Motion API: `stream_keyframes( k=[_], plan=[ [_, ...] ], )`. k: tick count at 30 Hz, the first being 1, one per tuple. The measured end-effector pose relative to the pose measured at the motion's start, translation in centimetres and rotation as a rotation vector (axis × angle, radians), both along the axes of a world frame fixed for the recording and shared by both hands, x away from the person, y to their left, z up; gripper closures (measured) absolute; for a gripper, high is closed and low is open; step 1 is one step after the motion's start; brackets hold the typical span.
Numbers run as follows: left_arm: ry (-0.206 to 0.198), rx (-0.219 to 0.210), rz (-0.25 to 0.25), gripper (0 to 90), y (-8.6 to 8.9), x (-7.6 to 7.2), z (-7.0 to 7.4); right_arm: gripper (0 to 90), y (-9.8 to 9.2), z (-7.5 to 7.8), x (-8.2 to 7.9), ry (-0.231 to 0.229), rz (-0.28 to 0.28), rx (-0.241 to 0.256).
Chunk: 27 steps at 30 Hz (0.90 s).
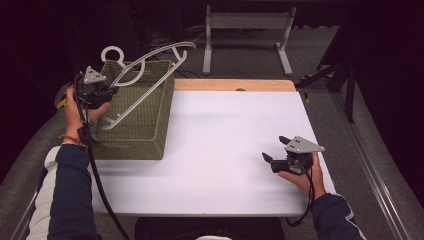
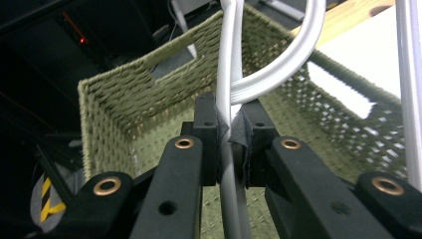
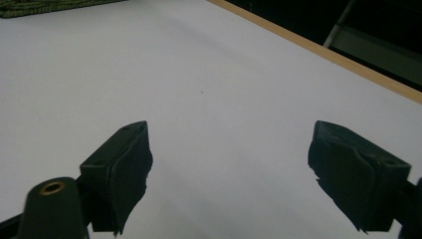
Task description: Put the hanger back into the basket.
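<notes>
closely, left tool (image 2: 230,144) pinches hanger (image 2: 225,74) over basket (image 2: 124,99).

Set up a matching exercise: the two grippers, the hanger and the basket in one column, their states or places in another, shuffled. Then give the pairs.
1. left gripper
2. right gripper
3. hanger
4. basket

a. green woven, at the table's left edge
b. jaws open above bare white tabletop
c. grey, held tilted over the basket
d. jaws shut on a grey bar

Pairs: 1-d, 2-b, 3-c, 4-a
</notes>
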<state>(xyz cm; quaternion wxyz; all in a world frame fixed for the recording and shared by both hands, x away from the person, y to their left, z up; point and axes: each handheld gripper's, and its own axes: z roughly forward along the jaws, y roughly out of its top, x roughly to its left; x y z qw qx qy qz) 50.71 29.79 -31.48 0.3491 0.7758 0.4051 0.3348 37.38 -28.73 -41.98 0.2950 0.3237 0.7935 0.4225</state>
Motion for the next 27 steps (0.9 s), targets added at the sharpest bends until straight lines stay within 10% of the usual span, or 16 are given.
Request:
stream_keyframes(
  k=[11,16,27],
  plan=[
    [0.083,0.039,0.072,78.8,1.6,1.3,-1.7,18.0,0.2,-0.2,0.3,0.012,-0.001,-0.009],
    [0.146,0.071,0.131,55.3,2.3,1.7,-3.1,18.3,0.5,-0.3,0.3,0.017,0.01,-0.022],
    [0.084,0.031,0.067,56.3,1.2,0.7,-2.8,18.8,0.8,-0.2,0.1,0.008,0.024,-0.031]
  ],
)
